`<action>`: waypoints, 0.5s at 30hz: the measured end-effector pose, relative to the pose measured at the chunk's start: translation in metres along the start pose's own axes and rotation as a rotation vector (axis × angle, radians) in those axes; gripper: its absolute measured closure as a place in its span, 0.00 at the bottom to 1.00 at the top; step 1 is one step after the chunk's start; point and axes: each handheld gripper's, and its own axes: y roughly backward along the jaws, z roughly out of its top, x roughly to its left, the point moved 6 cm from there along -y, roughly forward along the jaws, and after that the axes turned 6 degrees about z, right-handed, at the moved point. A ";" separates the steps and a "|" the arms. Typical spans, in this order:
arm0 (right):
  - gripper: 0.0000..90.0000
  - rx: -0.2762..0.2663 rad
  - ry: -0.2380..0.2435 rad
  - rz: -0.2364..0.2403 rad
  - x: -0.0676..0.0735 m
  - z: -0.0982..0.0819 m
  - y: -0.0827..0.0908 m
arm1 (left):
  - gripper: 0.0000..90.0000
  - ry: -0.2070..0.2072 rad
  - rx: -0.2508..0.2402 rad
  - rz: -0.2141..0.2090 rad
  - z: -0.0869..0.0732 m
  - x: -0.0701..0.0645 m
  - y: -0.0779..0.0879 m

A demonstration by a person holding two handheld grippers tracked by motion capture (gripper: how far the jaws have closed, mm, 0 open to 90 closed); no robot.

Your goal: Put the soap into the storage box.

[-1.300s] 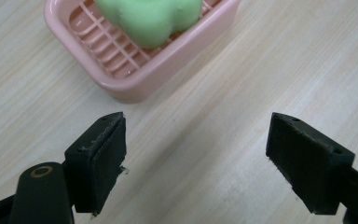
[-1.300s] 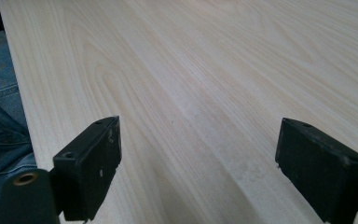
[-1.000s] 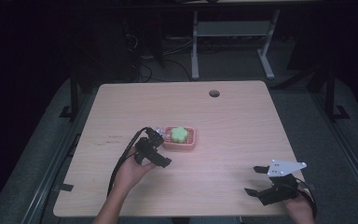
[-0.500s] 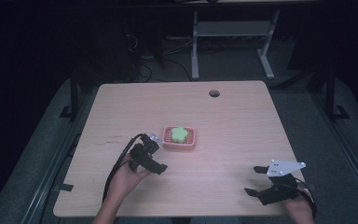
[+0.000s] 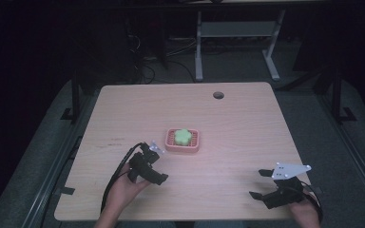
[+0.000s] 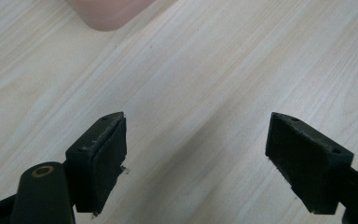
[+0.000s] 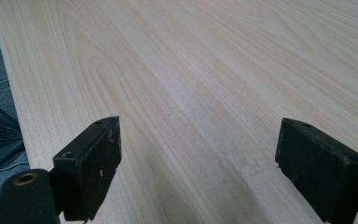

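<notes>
Green flower-shaped sponge (image 5: pixel 182 136) sits in a pink slatted tray (image 5: pixel 194 147) mid-tabletop (image 5: pixel 247 123). Left tongs (image 5: pixel 148 166) — jaws apart, empty — hover just beside the tray's near-left corner. Right tongs (image 5: pixel 266 184) — jaws apart, empty — sit well apart, near the front right edge.

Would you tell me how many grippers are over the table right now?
2: the left gripper near the pink tray, the right gripper by the table's near right corner.

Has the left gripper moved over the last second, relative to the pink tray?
Yes. The left gripper has drawn back from the pink tray toward the person's edge of the table; it was beside the tray before. Its jaws are open.
</notes>
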 end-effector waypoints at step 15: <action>0.15 0.011 -0.008 -0.002 -0.001 -0.002 -0.002 | 0.23 0.016 -0.006 -0.001 -0.026 0.000 0.005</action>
